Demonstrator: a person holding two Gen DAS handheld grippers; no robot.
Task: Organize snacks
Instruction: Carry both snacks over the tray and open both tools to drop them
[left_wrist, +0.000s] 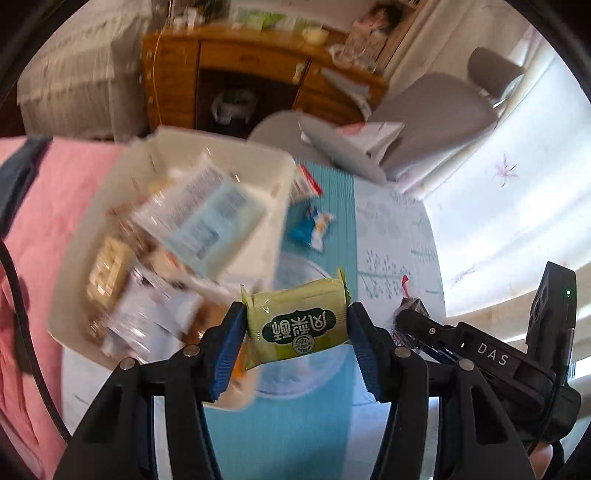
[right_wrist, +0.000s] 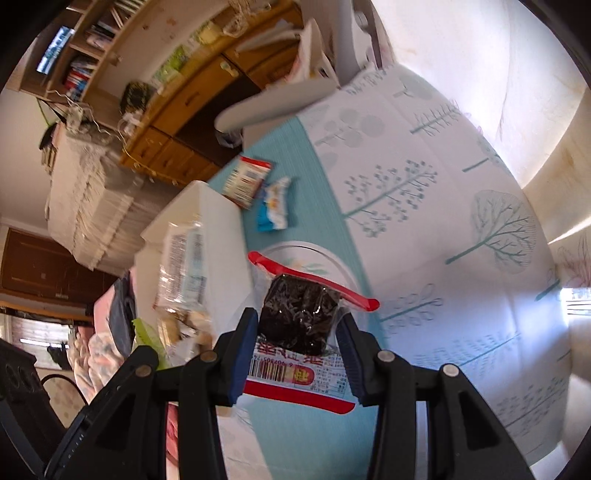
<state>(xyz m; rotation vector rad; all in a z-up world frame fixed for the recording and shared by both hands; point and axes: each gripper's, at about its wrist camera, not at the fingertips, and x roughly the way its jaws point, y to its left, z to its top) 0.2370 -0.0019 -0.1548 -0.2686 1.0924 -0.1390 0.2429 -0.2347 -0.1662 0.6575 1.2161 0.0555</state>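
Carrying two snacks toward the white bin (left_wrist: 255, 158), the landmark for all positions below. Nearest the lens, the left gripper (left_wrist: 297, 325) pinches a green pastry packet (left_wrist: 295, 325) across its short ends, held in the air over the bin's near right corner. The right gripper (right_wrist: 295, 332) pinches a dark seaweed pack (right_wrist: 299, 317) with red trim, held clear of the table just right of the bin. Beyond, a round plate (right_wrist: 332, 258) lies on the teal mat (right_wrist: 314, 184) beside the bin's right wall. Farther along that wall lie a blue-and-white wrapper (right_wrist: 275, 210) and a red-edged packet (right_wrist: 247, 181), still to be collected. Suggested technique: bring each packet fully over the bin's heaped contents before spreading the jaws, releasing one hand at a time so neither packet slides off the pile onto the mat.
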